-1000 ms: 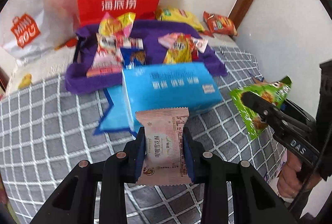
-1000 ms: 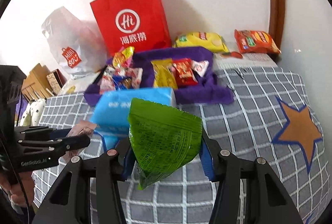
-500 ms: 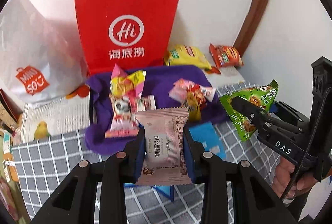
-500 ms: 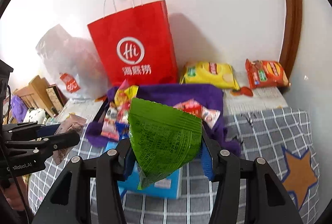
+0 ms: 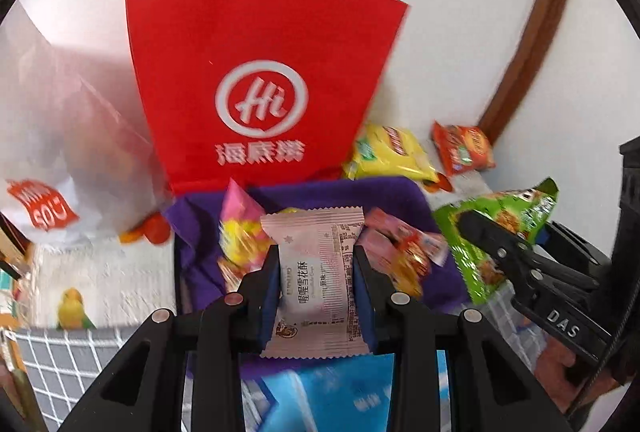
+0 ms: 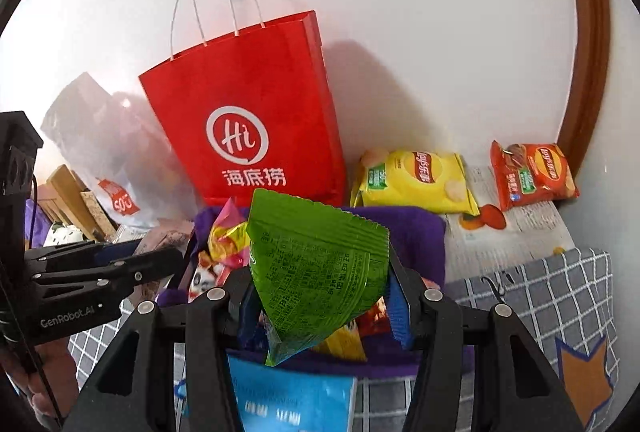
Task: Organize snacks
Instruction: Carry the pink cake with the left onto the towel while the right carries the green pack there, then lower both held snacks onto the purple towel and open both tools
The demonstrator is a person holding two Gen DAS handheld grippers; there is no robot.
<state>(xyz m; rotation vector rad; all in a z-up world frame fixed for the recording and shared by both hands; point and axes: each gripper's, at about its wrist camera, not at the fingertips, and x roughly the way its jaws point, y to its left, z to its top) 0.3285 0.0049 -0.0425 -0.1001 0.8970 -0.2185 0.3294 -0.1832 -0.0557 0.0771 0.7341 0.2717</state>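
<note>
My left gripper (image 5: 316, 268) is shut on a pink snack packet (image 5: 316, 276), held upright above the near edge of a purple fabric bin (image 5: 352, 192). My right gripper (image 6: 320, 284) is shut on a green snack bag (image 6: 316, 268), also over the purple bin (image 6: 416, 228). The green bag also shows at the right of the left wrist view (image 5: 492, 232). The bin holds several colourful snack packets (image 5: 240, 236). A red paper bag (image 5: 260, 88) stands right behind the bin.
A blue tissue pack (image 6: 292, 396) lies in front of the bin on the grey checked cloth (image 6: 552, 292). A yellow chip bag (image 6: 416, 180) and a red chip bag (image 6: 532, 172) lie by the wall. A white plastic bag (image 5: 48, 136) stands at the left.
Both grippers have risen and moved forward toward the purple bin and red bag, each keeping its packet. The blue tissue pack has dropped to the bottom of both views.
</note>
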